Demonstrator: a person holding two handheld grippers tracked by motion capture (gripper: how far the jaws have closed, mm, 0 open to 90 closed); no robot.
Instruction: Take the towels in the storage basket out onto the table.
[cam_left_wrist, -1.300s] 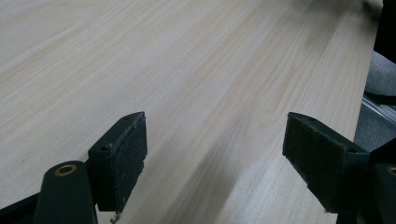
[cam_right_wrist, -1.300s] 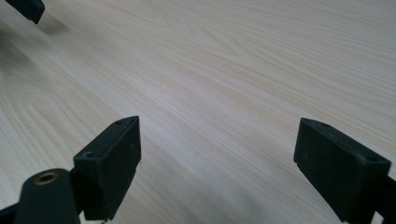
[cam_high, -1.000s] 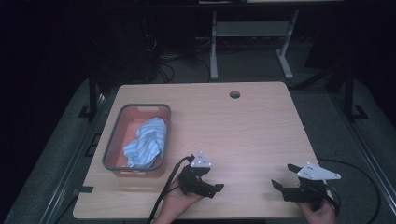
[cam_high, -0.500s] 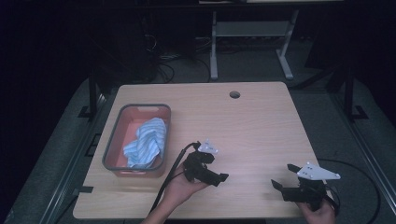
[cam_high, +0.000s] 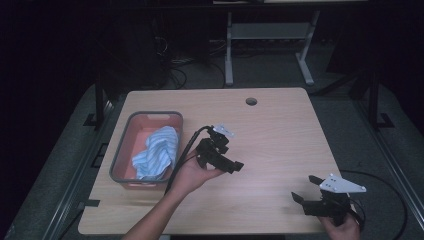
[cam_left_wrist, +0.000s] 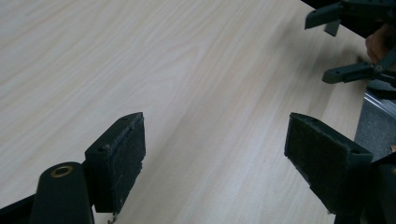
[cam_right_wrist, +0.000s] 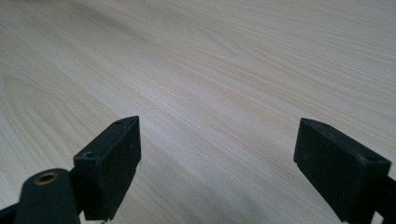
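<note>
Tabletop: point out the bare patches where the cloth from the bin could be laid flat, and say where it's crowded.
The widest bare patch runs from the cable hole down the middle to the front edge, between the left hand-held gripper and the right hand-held gripper. The far right corner of the table is bare too. The left side is crowded: the grey bin holds the blue striped cloth.

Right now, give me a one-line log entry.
left claw: open, empty, beside bin | right claw: open, empty, near table edge | cloth: in bin

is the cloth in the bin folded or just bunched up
Bunched up: the blue striped cloth lies crumpled in loose folds inside the grey bin, covering part of its pink floor.
</note>
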